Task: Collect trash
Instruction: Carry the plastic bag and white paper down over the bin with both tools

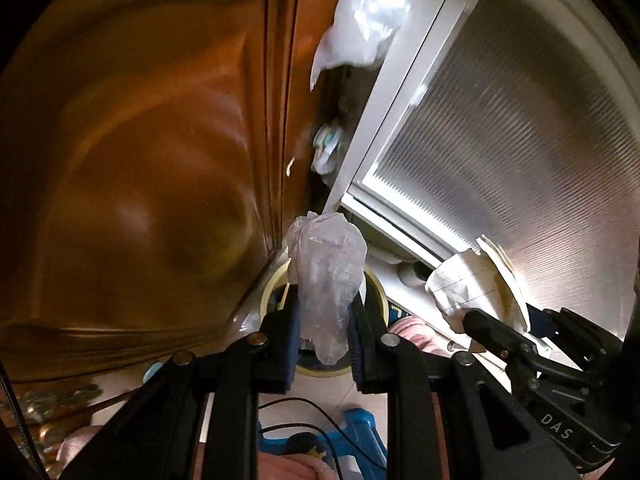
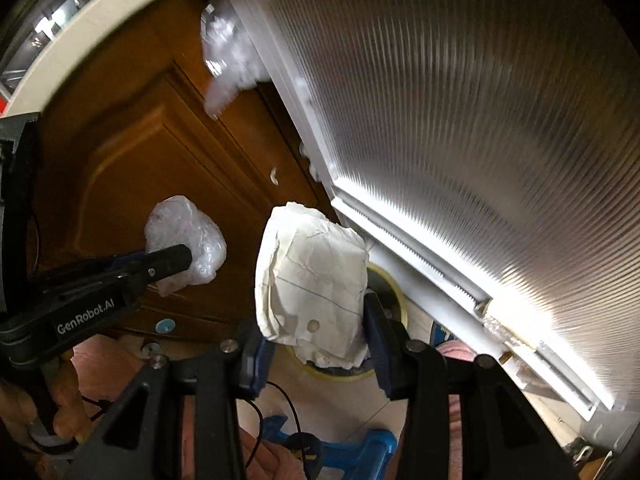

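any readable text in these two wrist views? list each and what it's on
"DAS": on the black body of the right gripper, seen in the left wrist view.
"GenRobot.AI": on the black body of the left gripper, seen in the right wrist view.
The crumpled paper shows only ruled lines, no writing.
Nothing else legible.

We see the plastic wad [image 1: 326,280] between the left tool's [image 1: 323,312] fingers, the crumpled paper [image 2: 316,280] in the right tool [image 2: 316,344] beside it; a bin [image 2: 394,280] lies below, between cabinet door [image 1: 140,160] and glass door [image 2: 480,120].
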`<state>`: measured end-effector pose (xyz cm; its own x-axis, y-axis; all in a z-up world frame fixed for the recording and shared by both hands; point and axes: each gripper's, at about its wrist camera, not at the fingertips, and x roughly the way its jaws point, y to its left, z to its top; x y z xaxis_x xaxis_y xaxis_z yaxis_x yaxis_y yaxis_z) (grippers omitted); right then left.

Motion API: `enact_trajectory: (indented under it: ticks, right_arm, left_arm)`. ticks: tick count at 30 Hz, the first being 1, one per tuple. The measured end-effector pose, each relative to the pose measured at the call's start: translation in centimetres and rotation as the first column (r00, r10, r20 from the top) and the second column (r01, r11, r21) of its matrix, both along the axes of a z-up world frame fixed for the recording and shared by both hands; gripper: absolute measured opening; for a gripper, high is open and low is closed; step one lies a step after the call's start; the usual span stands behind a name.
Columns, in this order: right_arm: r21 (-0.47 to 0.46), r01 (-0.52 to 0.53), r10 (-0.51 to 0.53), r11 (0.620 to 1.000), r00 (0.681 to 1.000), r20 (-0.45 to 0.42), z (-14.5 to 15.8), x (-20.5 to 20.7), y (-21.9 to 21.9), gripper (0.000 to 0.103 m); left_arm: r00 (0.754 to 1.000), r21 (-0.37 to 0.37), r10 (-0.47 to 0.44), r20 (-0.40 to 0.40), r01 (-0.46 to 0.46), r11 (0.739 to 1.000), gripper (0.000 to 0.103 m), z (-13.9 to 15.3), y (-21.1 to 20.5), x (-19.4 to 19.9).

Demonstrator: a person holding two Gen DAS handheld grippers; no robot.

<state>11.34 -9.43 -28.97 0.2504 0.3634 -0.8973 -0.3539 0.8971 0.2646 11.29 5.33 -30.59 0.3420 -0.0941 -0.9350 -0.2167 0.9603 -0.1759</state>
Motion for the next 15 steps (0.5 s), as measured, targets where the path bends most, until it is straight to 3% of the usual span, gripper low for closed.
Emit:
enact_trajectory:
  ticks: [9, 15]
  right_arm:
    - [-0.031, -0.01, 0.008, 0.999, 0.998, -0.062, -5.0, 1.5, 0.7, 0.042]
    - [-0.047, -0.011, 0.006, 0.999, 0.993, -0.115, -8.2, 2.3, 1.1, 0.043]
  left_arm:
    - [0.995, -0.017, -0.001, -0.1, -0.001, 1.0, 0.019, -5.3, 0.2, 1.1]
    - [0.986, -0.089, -0.001, -0.164, -0.013, 0.996, 0.019, -8.3, 0.8, 1.6]
